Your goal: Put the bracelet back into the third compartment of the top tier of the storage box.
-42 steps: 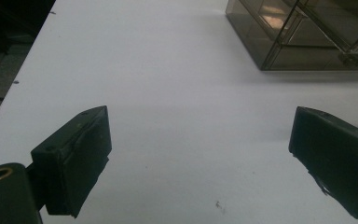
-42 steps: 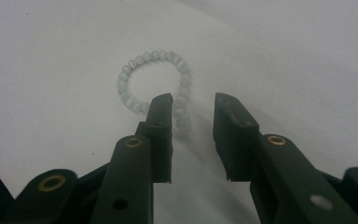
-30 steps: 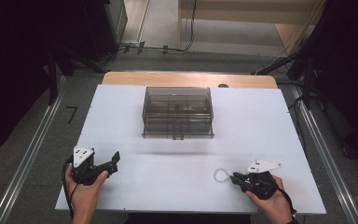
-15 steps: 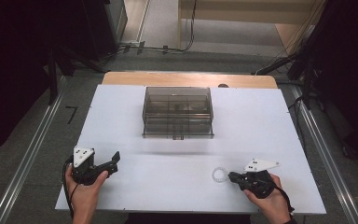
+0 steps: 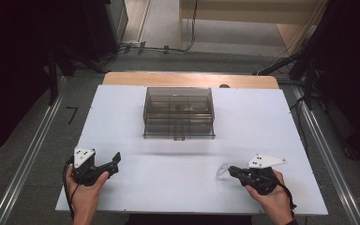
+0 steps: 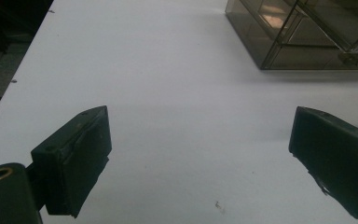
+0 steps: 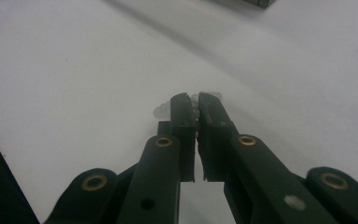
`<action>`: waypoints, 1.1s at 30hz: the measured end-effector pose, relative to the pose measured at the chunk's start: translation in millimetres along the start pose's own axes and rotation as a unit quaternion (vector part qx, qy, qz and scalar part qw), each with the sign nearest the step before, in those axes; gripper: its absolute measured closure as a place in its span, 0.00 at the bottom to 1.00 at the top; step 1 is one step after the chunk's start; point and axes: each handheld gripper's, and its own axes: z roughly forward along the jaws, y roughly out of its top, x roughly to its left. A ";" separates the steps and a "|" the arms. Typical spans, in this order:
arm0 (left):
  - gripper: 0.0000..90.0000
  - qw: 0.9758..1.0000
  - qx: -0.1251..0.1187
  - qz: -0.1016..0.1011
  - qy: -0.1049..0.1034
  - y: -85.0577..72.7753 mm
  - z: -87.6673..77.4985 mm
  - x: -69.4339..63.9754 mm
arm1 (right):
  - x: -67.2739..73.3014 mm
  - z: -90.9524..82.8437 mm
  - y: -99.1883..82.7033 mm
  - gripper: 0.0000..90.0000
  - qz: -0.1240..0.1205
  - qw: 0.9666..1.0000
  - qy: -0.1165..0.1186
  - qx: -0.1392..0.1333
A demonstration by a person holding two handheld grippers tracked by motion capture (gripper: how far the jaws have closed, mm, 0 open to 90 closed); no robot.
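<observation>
Apparently early on, the right tongs (image 5: 232, 170) pinch a clear beaded ring (image 5: 222, 169) near-right on the tabletop (image 5: 262, 122), the left tongs (image 5: 115, 161) gape empty, and the smoky drawer box (image 5: 178, 112) waits closed.

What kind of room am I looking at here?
Probably a lab recording bench: a white table holding a smoky clear plastic drawer box, handheld black grippers, and cables on the grey floor.

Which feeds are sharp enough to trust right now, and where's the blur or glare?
High view: even light, table bright, surroundings dark, the clear ring nearly lost against the white. Left gripper view: box fairly sharp with a warm reflection inside, near jaws dim. Right gripper view: soft throughout, the beads at the right claw just a hazy smear.
</observation>
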 end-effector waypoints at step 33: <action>0.06 1.000 -0.001 0.001 0.001 0.1 0.1 1.0 | 4.4 -10.6 55.4 0.93 -0.005 0.997 0.019 -0.077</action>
